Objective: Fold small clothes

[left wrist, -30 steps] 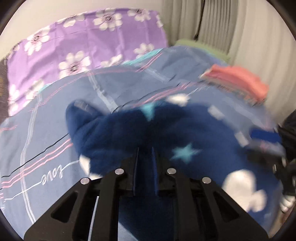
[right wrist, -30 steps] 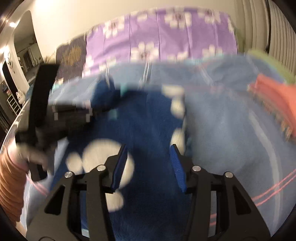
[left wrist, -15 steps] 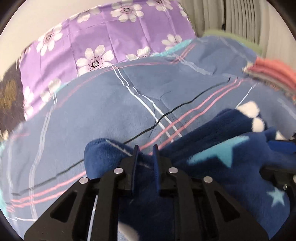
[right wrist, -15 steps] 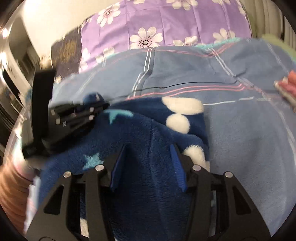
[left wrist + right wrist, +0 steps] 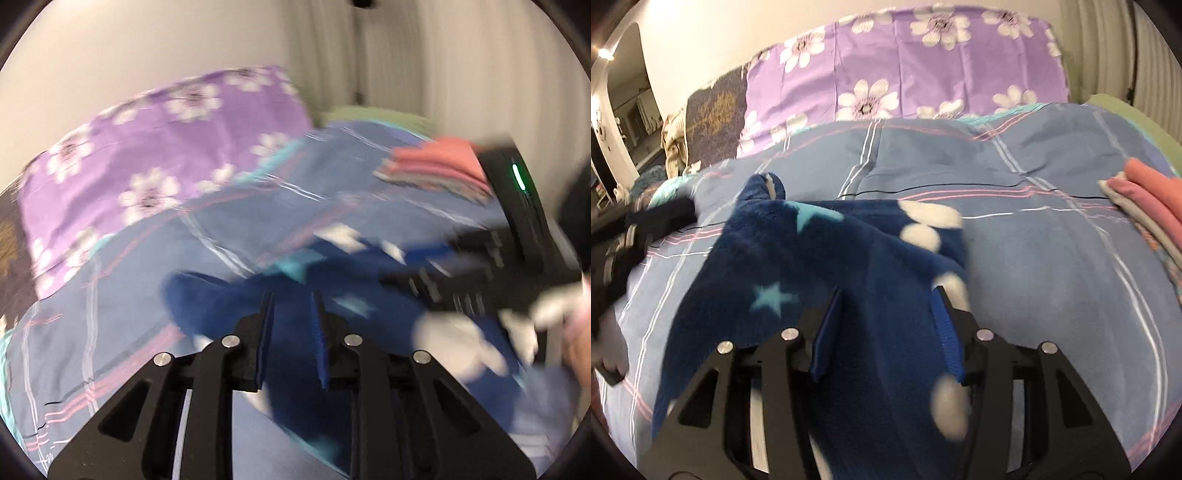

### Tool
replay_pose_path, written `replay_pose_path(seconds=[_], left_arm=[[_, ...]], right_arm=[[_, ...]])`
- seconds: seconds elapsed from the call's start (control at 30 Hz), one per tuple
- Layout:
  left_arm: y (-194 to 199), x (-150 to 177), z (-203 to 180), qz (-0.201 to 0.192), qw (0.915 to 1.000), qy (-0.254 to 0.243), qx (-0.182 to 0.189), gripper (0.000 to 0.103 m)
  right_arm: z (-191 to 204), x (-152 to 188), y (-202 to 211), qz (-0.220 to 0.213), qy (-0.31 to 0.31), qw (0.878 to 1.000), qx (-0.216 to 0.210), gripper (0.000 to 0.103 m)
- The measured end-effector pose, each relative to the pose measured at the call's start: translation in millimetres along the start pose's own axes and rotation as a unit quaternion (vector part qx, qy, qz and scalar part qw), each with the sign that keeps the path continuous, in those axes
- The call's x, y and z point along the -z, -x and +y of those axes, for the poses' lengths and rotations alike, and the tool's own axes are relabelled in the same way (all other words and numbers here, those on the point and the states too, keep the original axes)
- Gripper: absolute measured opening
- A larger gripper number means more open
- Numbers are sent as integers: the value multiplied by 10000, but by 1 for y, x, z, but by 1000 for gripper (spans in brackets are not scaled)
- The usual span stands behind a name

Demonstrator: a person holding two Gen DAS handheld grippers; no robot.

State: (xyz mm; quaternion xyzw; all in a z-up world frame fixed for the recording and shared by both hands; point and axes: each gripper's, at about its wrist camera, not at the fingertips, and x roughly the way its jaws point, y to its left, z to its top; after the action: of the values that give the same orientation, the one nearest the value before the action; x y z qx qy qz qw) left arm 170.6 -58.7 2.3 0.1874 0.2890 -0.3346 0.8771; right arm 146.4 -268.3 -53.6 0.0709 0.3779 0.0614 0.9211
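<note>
A navy fleece garment (image 5: 798,266) with stars and white spots lies bunched on the blue checked duvet (image 5: 1052,258). My right gripper (image 5: 887,291) is shut on a thick fold of it; fleece fills the gap between its pads and drapes over the right finger. My left gripper (image 5: 291,297) hangs a little above the garment (image 5: 221,295), and its jaws are opening with nothing pressed between them. In the right wrist view the left gripper (image 5: 665,214) sits left of the garment's upturned tip, apart from it. The left wrist view is blurred; the right gripper (image 5: 424,258) shows at its right.
A stack of folded pink clothes (image 5: 1148,192) lies at the duvet's right edge. A purple flowered pillow (image 5: 905,66) leans against the wall behind, with a dark cushion (image 5: 713,110) to its left. Green sheet (image 5: 1126,110) shows at the far right corner.
My left gripper carried the garment's tip over, let it go and pulled back and up. The right gripper sank slightly with the fleece still between its pads.
</note>
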Motion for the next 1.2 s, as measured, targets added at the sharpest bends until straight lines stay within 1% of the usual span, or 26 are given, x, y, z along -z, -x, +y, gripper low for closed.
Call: replay_pose_path(seconds=[0.03, 0.07, 0.1, 0.13, 0.17, 0.2, 0.23, 0.27, 0.3, 0.33, 0.4, 0.47, 0.5, 0.57, 0.63, 0.67, 0.7, 0.73, 0.77, 0.83, 0.9, 0.97, 1.0, 1.1, 1.17, 1.2], left_arm=[[-1, 6, -9, 76, 9999, -84, 124, 26], [-6, 16, -24, 265, 9990, -227, 296, 26], [-12, 23, -34, 341, 9986, -382, 160, 26], [-20, 33, -49, 325, 9969, -688, -175, 26], [-26, 37, -56, 280, 9955, -850, -300, 25], [-27, 37, -58, 284, 9956, -843, -280, 25], [-31, 34, -56, 346, 9967, -716, -162, 25], [-35, 29, -52, 433, 9976, -537, 2, 25], [-39, 27, -49, 466, 9978, -468, 54, 25], [-40, 27, -48, 479, 9979, -443, 41, 25], [-40, 28, -47, 512, 9980, -378, -55, 25], [-36, 32, -50, 517, 9979, -368, -146, 25], [-32, 35, -53, 506, 9978, -374, -184, 25], [-30, 37, -56, 489, 9980, -332, -238, 25], [-30, 37, -58, 497, 9978, -317, -290, 25], [-31, 36, -59, 508, 9976, -328, -325, 25], [-33, 34, -61, 518, 9974, -348, -350, 25], [-33, 34, -61, 534, 9972, -365, -368, 25], [-33, 33, -61, 543, 9972, -366, -373, 25], [-32, 33, -61, 550, 9971, -358, -383, 25], [-32, 33, -61, 549, 9971, -326, -403, 25], [-31, 34, -62, 548, 9970, -316, -439, 25], [-31, 34, -63, 544, 9970, -315, -458, 25], [-30, 35, -64, 528, 9969, -321, -482, 25], [-30, 35, -64, 513, 9971, -306, -467, 25], [-30, 36, -63, 505, 9972, -301, -458, 25]], right_arm=[[-2, 4, 12, -47, -45, 9999, -76, 49], [-3, 11, 27, -117, -88, 9996, -238, 41], [-4, 23, 44, -202, -95, 9988, -442, 38], [-4, 35, 56, -238, -46, 9981, -564, 38], [-1, 46, 60, -190, 19, 9981, -584, 38], [0, 64, 57, -1, 130, 9990, -431, 38], [0, 79, 51, 68, 192, 9995, -260, 38], [-2, 88, 50, -14, 183, 9995, -253, 38], [-8, 93, 51, -87, 51, 9995, -311, 39], [-13, 91, 55, -55, -167, 9992, -362, 40], [-26, 87, 67, -16, -704, 9969, -358, 48], [-37, 91, 78, 18, -1045, 9941, -291, 49], [-45, 96, 84, 88, -1274, 9915, -247, 52], [-58, 108, 93, 126, -1653, 9857, -305, 58], [-71, 129, 104, 191, -2220, 9730, -606, 61], [-75, 134, 105, 243, -2393, 9680, -716, 66], [-78, 144, 105, 348, -2650, 9593, -913, 68], [-79, 150, 105, 433, -2802, 9532, -1050, 68], [-78, 154, 105, 490, -2893, 9490, -1155, 69], [-72, 157, 106, 528, -2901, 9474, -1243, 70], [-64, 153, 102, 605, -2823, 9481, -1333, 76], [-56, 152, 93, 856, -2826, 9467, -1292, 83], [-53, 154, 90, 973, -2866, 9448, -1252, 84], [-52, 156, 84, 1009, -3012, 9397, -1268, 85], [-54, 157, 86, 957, -3198, 9327, -1369, 86], [-57, 158, 84, 957, -3418, 9215, -1576, 86]])
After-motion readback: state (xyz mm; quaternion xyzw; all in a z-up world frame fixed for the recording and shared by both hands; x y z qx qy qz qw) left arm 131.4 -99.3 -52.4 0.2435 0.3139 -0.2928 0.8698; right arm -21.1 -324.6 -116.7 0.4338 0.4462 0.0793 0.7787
